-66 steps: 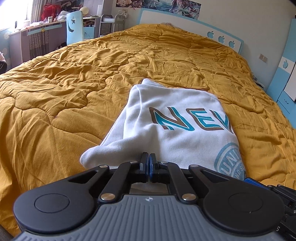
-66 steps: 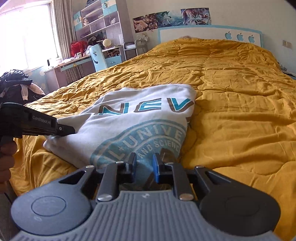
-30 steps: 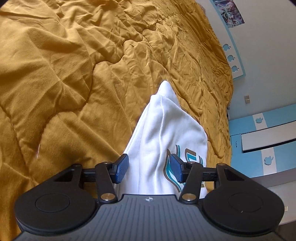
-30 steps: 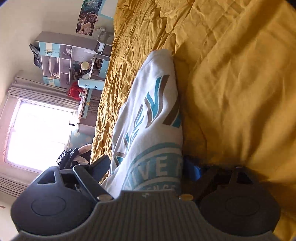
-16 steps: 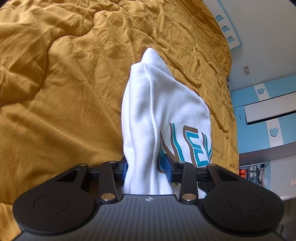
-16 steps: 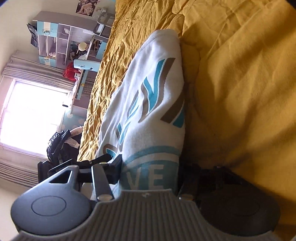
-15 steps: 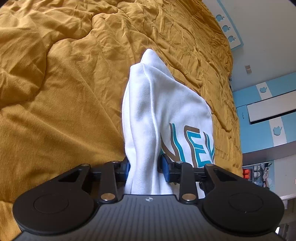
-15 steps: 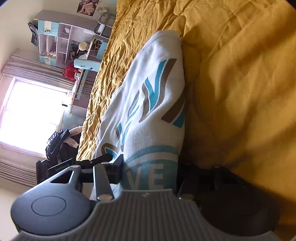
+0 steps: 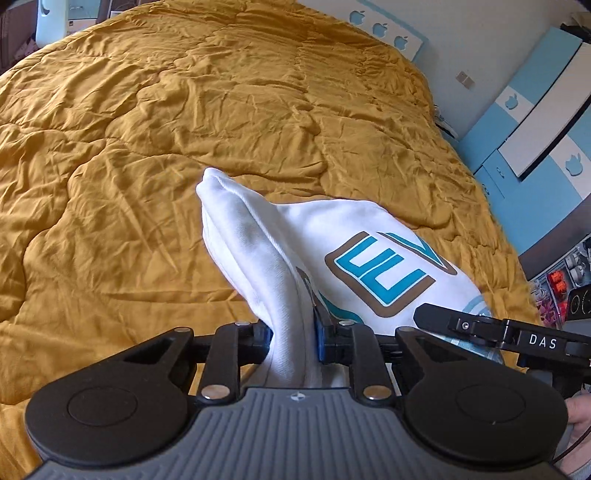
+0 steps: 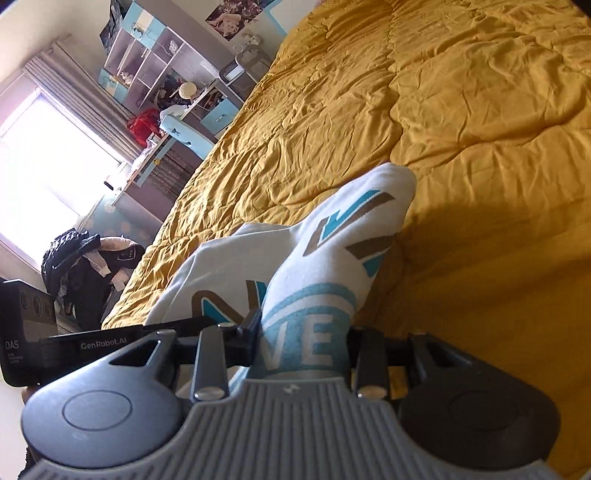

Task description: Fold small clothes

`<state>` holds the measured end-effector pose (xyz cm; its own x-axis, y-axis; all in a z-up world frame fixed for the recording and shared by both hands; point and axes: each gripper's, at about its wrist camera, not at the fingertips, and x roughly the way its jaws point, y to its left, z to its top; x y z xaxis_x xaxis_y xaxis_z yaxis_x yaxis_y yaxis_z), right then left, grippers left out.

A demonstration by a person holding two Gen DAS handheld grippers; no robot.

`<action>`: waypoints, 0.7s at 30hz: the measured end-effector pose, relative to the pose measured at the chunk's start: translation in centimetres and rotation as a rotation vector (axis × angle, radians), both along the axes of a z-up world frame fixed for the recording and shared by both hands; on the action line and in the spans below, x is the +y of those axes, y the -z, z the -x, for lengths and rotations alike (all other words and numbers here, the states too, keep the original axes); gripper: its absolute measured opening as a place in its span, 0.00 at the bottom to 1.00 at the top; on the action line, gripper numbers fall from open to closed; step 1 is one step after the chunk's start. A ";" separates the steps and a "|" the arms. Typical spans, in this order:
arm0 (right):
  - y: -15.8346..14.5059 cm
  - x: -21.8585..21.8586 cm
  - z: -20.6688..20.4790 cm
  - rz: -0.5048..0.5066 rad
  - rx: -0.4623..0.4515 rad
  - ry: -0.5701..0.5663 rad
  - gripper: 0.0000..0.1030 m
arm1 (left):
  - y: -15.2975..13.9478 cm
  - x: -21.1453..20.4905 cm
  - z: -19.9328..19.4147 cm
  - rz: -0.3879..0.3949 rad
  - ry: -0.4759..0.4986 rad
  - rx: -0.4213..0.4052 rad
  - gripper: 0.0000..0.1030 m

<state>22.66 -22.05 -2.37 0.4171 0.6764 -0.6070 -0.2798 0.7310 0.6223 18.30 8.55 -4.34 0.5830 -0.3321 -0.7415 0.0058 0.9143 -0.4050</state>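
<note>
A child's bedroom at home: a bed under a mustard quilt (image 9: 221, 110) fills the frame, its headboard (image 9: 388, 27) at top, blue wardrobe (image 9: 535, 122) at right, a shelf (image 10: 155, 66) and curtained window (image 10: 40, 155) at upper left.

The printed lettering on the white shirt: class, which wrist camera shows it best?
Left wrist: on the white shirt, the letters E and V lie flat and unbroken. Right wrist shows the lettering split across a fold and partly hidden by the gripper.

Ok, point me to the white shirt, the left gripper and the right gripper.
white shirt (image 9: 332, 229): left wrist view, plain cloth above the lettering.
left gripper (image 9: 293, 338): left wrist view, between its fingers, on the pinched cloth.
right gripper (image 10: 303, 345): right wrist view, between its fingers.
</note>
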 end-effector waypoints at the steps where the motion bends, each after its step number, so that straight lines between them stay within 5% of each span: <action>1: -0.8 -1.7 0.0 0.015 -0.017 0.001 0.30 | -0.3 -1.0 -0.3 0.019 0.013 -0.009 0.22; 13: -6.0 -19.8 1.4 0.184 -0.133 0.132 0.30 | 0.3 -16.7 -3.2 0.180 0.158 -0.033 0.22; 18: -3.0 -26.2 0.9 0.215 -0.056 0.180 0.30 | 3.7 -21.2 -4.0 0.208 0.207 0.044 0.17; 21: 2.0 -30.6 0.1 0.110 0.114 0.250 0.30 | 6.9 -21.7 -4.3 0.235 0.218 0.148 0.16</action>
<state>22.56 -52.67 -4.39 0.4876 0.4887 -0.7235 -0.0149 0.8332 0.5527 22.57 -13.13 -11.27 0.3717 -0.6085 -0.7011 0.1163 0.7798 -0.6152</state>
